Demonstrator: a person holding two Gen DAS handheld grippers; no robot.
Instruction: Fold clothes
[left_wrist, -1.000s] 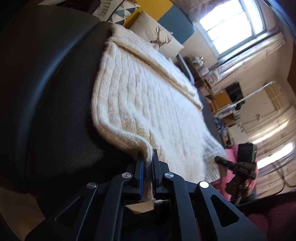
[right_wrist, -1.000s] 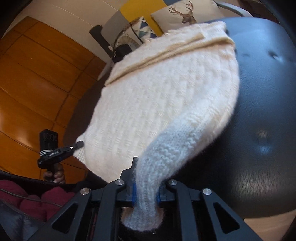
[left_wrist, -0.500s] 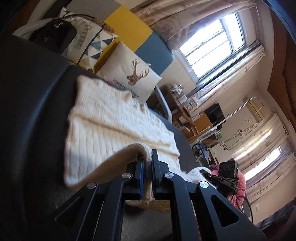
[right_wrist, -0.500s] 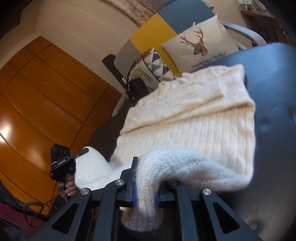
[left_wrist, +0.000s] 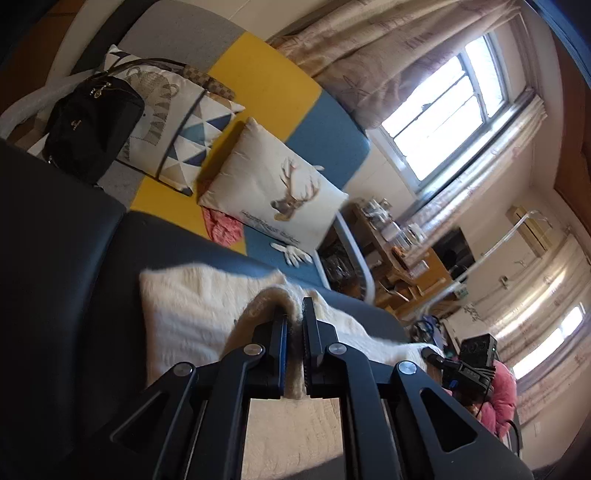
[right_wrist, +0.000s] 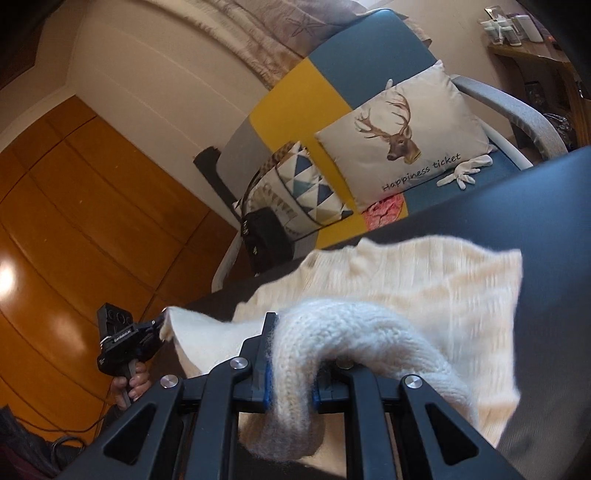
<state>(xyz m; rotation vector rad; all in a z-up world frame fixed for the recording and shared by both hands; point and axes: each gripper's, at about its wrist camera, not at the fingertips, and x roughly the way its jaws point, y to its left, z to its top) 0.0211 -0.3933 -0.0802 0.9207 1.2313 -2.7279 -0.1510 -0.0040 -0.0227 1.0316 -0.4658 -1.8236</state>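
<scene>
My left gripper is clamped on a thin edge of the cream knitted sweater, the fabric pinched between the two fingers at the lower middle of the left wrist frame and draping back toward the camera. My right gripper is closed around a thick rolled hem of the same sweater, which bulges over and under the fingers at the lower middle of the right wrist frame. The rest of the sweater lies spread on a black padded surface that fills the lower left of the left view; its far part is blurred.

In the right wrist view the left gripper shows at the left edge, held by a hand, with a sweater corner lifted at its tip.

Beyond the black surface sits a yellow, blue and grey sofa. On it are a deer cushion, a triangle-patterned cushion, a black bag, a pink cloth and a white glove. A bright window occupies the upper right of the left view.
</scene>
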